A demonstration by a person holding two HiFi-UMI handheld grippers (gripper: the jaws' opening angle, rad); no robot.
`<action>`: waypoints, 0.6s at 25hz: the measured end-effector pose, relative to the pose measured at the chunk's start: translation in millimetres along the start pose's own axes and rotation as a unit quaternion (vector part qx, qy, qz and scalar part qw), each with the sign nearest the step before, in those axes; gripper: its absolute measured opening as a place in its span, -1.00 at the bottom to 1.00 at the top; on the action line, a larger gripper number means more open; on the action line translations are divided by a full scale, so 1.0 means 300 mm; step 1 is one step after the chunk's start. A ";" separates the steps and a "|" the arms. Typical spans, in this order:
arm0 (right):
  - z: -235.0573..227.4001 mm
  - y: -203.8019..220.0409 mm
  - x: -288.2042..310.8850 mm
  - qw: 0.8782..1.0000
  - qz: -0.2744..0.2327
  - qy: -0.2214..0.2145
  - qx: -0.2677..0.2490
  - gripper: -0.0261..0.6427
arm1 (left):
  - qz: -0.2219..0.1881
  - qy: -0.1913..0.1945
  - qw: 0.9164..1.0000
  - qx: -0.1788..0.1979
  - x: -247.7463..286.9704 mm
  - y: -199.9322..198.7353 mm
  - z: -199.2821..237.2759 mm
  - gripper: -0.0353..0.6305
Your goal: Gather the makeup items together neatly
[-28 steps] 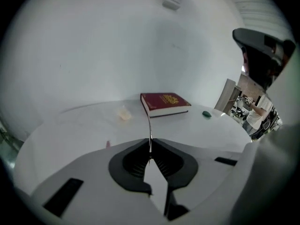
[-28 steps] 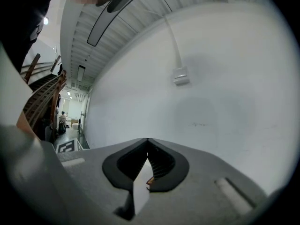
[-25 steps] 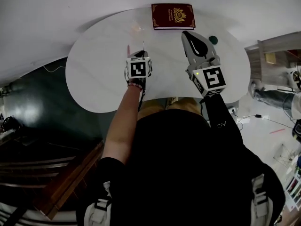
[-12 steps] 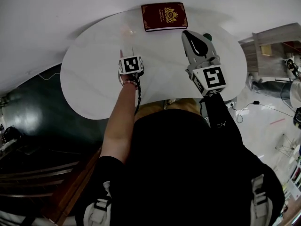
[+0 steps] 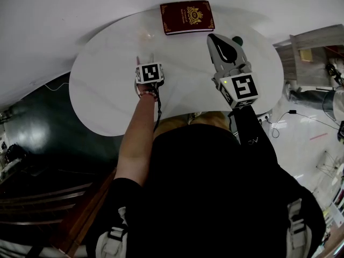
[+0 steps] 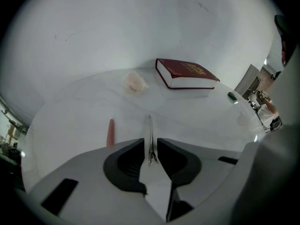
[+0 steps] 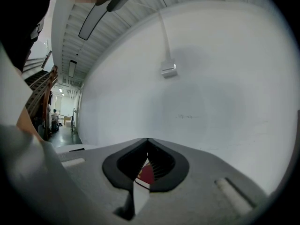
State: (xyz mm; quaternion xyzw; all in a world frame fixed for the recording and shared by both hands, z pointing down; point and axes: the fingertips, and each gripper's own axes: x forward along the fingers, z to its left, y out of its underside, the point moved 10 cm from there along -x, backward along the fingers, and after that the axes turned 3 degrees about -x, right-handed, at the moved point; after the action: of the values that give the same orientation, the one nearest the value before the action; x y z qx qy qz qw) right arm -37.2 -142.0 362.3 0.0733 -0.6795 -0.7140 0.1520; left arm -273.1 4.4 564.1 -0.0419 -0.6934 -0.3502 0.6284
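Down toward the white table (image 5: pixel 102 90) we have lowered the left gripper (image 6: pixel 150 142), whose jaws have just been opening. They now stand slightly apart, with a slim metal tool (image 6: pixel 150 125) unpressed between them (pink stick (image 6: pixel 110 132) just beside). Our right gripper (image 7: pixel 147 140) has its jaws together, empty.

The head camera sits high up on the person and looks almost straight down. It sees the whole white table (image 5: pixel 107 85) from far off, with the red book (image 5: pixel 187 16) at the far edge. The camera on the left gripper (image 6: pixel 150 142) is low and close to the tabletop. It looks down and across to the far edge, so it shows the same book much nearer. The camera on the right gripper (image 7: pixel 147 142) looks nearly level at the white wall (image 7: pixel 211 78). Only a small bit of the book peeks in low down.
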 end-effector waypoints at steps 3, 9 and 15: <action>-0.005 0.000 0.000 1.000 -0.003 0.000 0.002 -0.91 | 0.001 -0.002 1.000 0.002 -0.005 0.002 -0.001 -0.63; -0.008 -0.022 -0.010 1.000 -0.017 0.000 0.004 -0.91 | -0.046 0.009 0.998 0.036 -0.082 -0.030 -0.027 -0.63; 0.004 -0.058 -0.013 0.999 -0.039 -0.009 0.006 -0.91 | -0.172 0.012 0.982 0.081 -0.283 -0.110 -0.070 -0.63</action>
State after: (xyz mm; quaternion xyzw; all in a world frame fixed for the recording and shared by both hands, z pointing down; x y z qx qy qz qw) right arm -36.1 -139.3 344.7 0.0939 -0.6817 -0.7160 0.1173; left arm -254.4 0.7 472.6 0.1335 -0.7084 -0.3962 0.5686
